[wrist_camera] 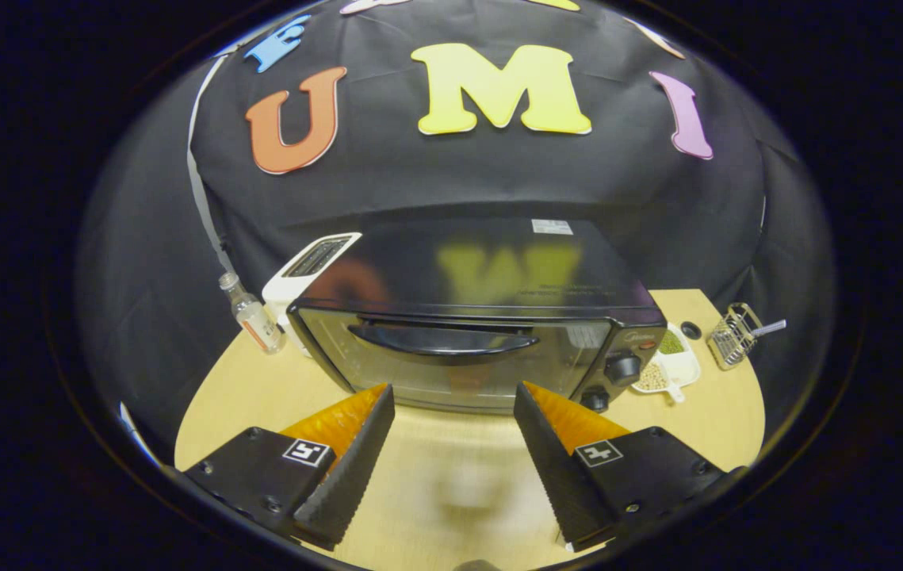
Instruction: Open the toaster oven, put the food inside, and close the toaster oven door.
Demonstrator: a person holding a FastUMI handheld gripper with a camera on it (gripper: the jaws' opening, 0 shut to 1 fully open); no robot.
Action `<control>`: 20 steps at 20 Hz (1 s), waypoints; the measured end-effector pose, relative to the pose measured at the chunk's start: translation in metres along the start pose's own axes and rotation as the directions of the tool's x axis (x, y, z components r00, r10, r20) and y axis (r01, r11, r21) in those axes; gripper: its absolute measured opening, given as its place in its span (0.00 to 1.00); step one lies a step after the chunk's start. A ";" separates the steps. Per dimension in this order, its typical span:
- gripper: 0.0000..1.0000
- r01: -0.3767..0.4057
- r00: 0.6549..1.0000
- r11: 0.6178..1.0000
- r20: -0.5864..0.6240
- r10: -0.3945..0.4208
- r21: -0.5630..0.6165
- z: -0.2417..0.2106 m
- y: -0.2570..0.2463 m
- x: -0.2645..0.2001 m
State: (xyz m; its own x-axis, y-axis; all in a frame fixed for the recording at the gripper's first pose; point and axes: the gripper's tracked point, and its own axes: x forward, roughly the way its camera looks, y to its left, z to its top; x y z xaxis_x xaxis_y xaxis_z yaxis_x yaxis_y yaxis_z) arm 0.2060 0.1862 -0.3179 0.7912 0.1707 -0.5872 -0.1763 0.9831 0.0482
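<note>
We hold hand-held gripper (453, 404) fingers apart, empty, squared to oven (475, 333) door handle (443, 339) (door closed); aligned for handle, we judge. Food inside: cannot tell.

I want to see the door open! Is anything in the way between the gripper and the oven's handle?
No, nothing visible blocks it. The gripper is open, with bare table between its fingers, and the toaster oven sits just ahead, its door shut and its handle facing the fingers.
</note>
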 end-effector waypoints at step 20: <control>0.98 0.153 0.882 0.988 0.449 -0.139 0.005 0.130 -0.114 -0.278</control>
State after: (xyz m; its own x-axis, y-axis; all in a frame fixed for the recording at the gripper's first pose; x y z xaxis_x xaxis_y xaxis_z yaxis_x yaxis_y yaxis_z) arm 0.0821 0.0348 -0.0546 0.9859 0.0435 -0.1617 -0.0503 0.9980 -0.0376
